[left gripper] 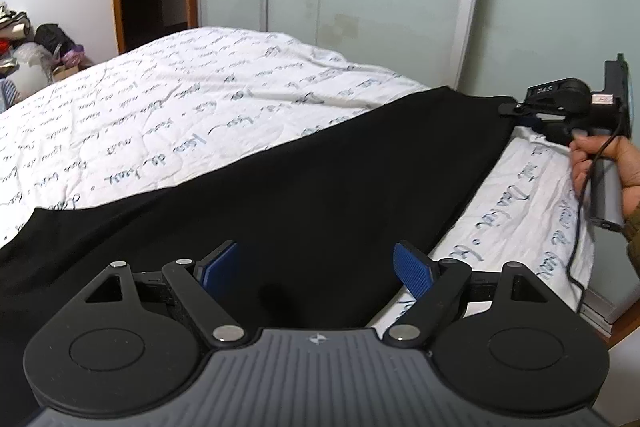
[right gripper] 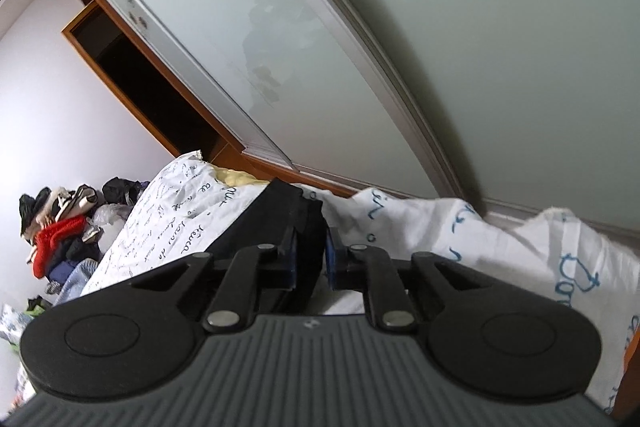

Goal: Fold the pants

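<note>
I am pinching the black pants' (left gripper: 304, 187) far corner with my right gripper (right gripper: 311, 259), left gripper (left gripper: 320, 267) hovering open, folding barely begun.

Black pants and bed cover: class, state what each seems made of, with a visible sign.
Black pants: probably soft matte knit or cotton; no sheen, drapes flat. Bed cover: likely quilted cotton, white with printed script; puffy stitched creases.

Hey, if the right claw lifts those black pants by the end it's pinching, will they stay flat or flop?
Probably flop: the black pants lie limp across the bedspread, following its surface. The right claw pinches only one bunched end, so the rest would likely sag or drag. The left claw is open above them, giving no support.
</note>
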Demonstrator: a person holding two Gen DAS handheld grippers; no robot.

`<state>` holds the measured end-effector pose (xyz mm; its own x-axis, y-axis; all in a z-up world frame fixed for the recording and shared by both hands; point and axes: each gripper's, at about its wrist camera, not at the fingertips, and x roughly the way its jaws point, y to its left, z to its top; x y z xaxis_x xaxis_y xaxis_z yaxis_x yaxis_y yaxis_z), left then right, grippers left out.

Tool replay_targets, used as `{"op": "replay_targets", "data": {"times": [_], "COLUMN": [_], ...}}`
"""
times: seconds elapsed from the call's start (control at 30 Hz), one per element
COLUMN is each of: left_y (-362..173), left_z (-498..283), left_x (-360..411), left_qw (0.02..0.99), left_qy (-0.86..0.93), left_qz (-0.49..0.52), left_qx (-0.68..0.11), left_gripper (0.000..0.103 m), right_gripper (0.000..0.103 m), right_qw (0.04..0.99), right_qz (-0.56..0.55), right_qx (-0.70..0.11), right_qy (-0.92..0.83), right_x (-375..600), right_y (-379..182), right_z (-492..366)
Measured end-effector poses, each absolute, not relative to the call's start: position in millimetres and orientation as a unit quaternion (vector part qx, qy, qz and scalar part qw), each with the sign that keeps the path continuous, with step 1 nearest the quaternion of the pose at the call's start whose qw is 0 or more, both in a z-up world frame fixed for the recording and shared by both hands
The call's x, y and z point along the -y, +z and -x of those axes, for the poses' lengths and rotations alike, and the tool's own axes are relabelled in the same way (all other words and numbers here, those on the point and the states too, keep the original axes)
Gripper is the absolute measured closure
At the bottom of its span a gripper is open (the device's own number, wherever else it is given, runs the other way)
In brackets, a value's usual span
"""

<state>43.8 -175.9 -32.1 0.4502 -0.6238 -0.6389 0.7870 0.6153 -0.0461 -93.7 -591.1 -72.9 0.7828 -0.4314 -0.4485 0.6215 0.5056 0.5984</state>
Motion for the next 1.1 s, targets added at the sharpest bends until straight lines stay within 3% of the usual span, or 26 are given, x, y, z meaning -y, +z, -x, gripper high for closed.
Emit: {"op": "replay_targets", "data": {"times": [0.07, 0.13, 0.27, 0.37, 0.4, 0.63, 0.77, 0.87, 1.1], "left_y": [-35, -37, -41, -41, -41, -39, -44, -53, -63], "left_z": [-46, -47, -49, -51, -53, -63, -71, -73, -55], "left_x": [174, 172, 163, 154, 149, 97, 78, 73, 79], "left_qw": [0.844, 0.843, 0.842, 0.851, 0.855, 0.897, 0.913, 0.914, 0.917], "left_qy": [-0.411, -0.407, -0.403, -0.383, -0.375, -0.272, -0.216, -0.197, -0.194], "left_qz": [-0.132, -0.132, -0.129, -0.129, -0.127, -0.141, -0.163, -0.174, -0.226], "left_qx": [-0.319, -0.325, -0.334, -0.335, -0.335, -0.319, -0.307, -0.308, -0.265], "left_gripper": [0.019, 0.019, 0.019, 0.019, 0.019, 0.019, 0.017, 0.015, 0.008], "right_gripper": [0.083, 0.061, 0.055, 0.032, 0.031, 0.035, 0.040, 0.052, 0.052], "right_qw": [0.858, 0.850, 0.888, 0.937, 0.951, 0.973, 0.964, 0.949, 0.921], "right_qz": [-0.385, -0.367, -0.268, -0.181, -0.151, 0.028, 0.055, 0.070, 0.073], "right_qx": [-0.135, -0.146, -0.140, -0.169, -0.181, -0.227, -0.229, -0.253, -0.306], "right_qy": [-0.311, -0.348, -0.348, -0.247, -0.197, 0.040, 0.125, 0.174, 0.229], "right_x": [592, 589, 552, 504, 484, 353, 297, 266, 239], "right_y": [-72, -71, -49, -28, -22, -10, -6, -12, -41], "right_z": [91, 90, 79, 41, 24, -75, -124, -166, -219]}}
